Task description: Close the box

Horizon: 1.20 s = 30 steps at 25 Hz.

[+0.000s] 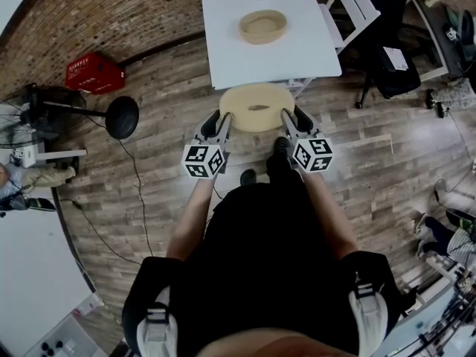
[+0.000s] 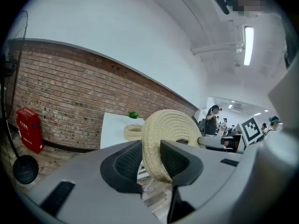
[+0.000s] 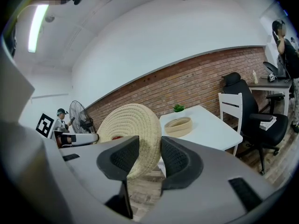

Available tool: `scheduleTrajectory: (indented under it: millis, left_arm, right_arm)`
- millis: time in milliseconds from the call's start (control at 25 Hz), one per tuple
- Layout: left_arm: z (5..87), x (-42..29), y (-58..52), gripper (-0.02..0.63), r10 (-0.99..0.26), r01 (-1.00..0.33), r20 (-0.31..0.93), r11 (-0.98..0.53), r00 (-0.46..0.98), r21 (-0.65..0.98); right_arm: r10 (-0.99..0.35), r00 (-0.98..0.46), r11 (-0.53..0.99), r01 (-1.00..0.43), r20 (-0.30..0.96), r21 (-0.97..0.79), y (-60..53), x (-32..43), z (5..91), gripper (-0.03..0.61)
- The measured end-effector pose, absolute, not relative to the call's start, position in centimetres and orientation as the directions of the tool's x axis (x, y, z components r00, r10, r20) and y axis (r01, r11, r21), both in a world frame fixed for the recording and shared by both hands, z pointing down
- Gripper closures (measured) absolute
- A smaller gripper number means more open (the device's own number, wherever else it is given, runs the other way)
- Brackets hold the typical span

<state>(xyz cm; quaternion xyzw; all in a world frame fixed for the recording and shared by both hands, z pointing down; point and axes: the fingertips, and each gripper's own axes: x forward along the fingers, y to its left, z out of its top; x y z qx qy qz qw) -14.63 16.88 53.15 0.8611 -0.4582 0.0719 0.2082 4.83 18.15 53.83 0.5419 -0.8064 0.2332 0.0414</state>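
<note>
Left gripper (image 1: 221, 119) and right gripper (image 1: 291, 116) each pinch the round woven straw lid (image 1: 256, 108) by its rim. Hold it level, then centre it over the open round woven box (image 1: 262, 27) in the middle of the white counter (image 1: 223, 58).

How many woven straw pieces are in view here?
2. The lid is held in the air, its rim gripped by the left claw and the right claw. The basket sits on the table ahead. No others seem hidden.
</note>
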Motion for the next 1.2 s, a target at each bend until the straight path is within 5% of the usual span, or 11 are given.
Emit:
scheduleTrajectory:
  millis: [1200]
  left_arm:
    - [52.5, -7.3, 7.4, 0.485, -0.843, -0.896, 0.330, -0.340, 0.424, 0.284]
  right_arm:
    - [-0.767, -0.549, 0.429, -0.824, 0.332, -0.370, 5.6, 12.1, 54.1, 0.432]
